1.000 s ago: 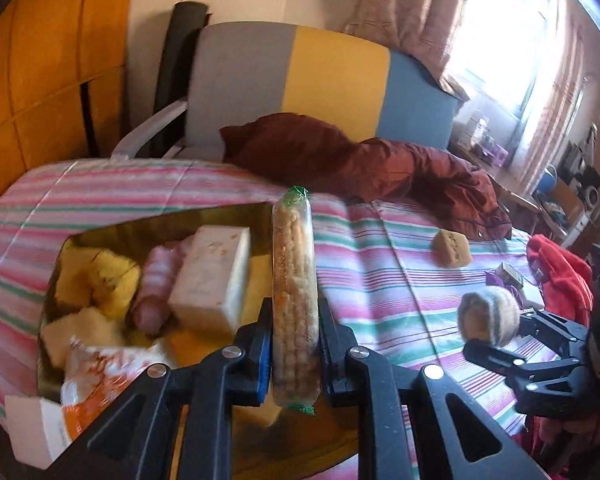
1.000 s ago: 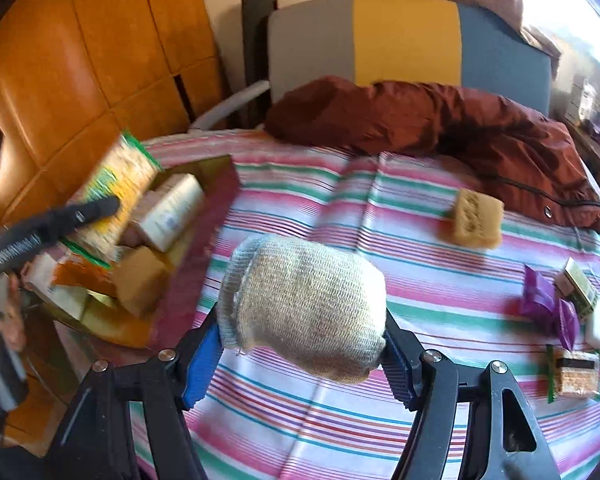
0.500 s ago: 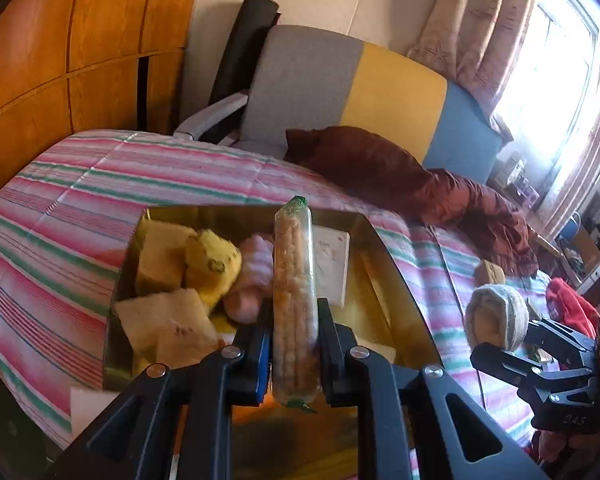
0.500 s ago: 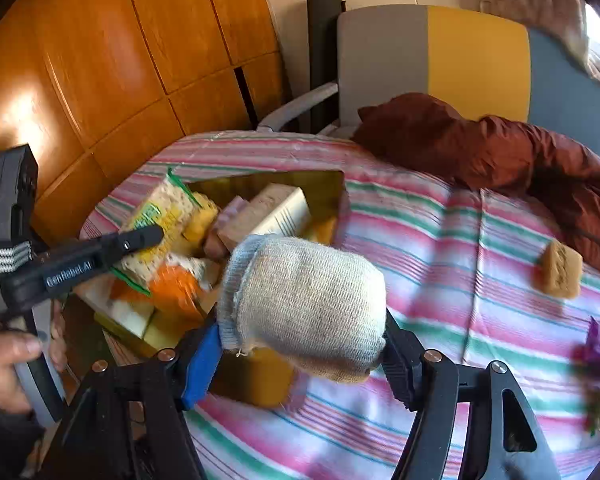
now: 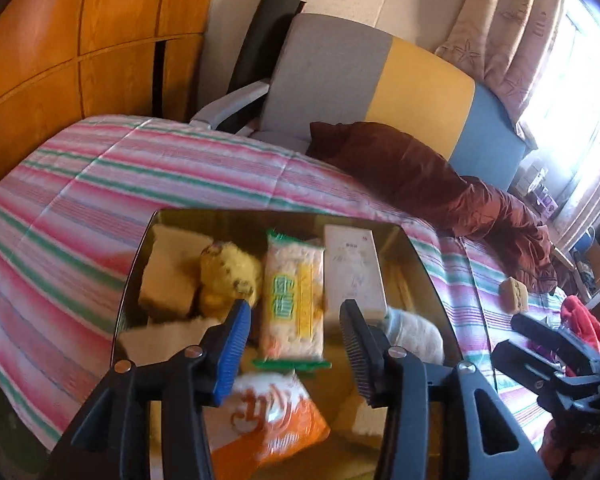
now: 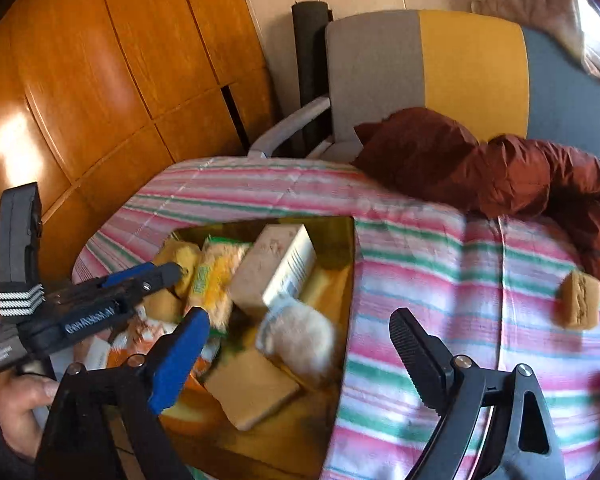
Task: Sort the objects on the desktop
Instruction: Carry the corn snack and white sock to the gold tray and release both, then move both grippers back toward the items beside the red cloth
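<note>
Since both jaws just opened | left hand-held gripper [image 5: 296, 344] empty | right hand-held gripper [image 6: 300, 344] empty | cracker pack [image 5: 294, 300], sock ball [image 6: 300, 336] now in box [image 5: 424, 264]

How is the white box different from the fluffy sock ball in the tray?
The white box is flat, hard-edged and rectangular; the sock ball is rounded, soft and knitted. The box is white and printed; the ball is plain beige. In the left wrist view the box lies further from the camera, the ball nearer. Both lie loose in the gold tray.
</note>
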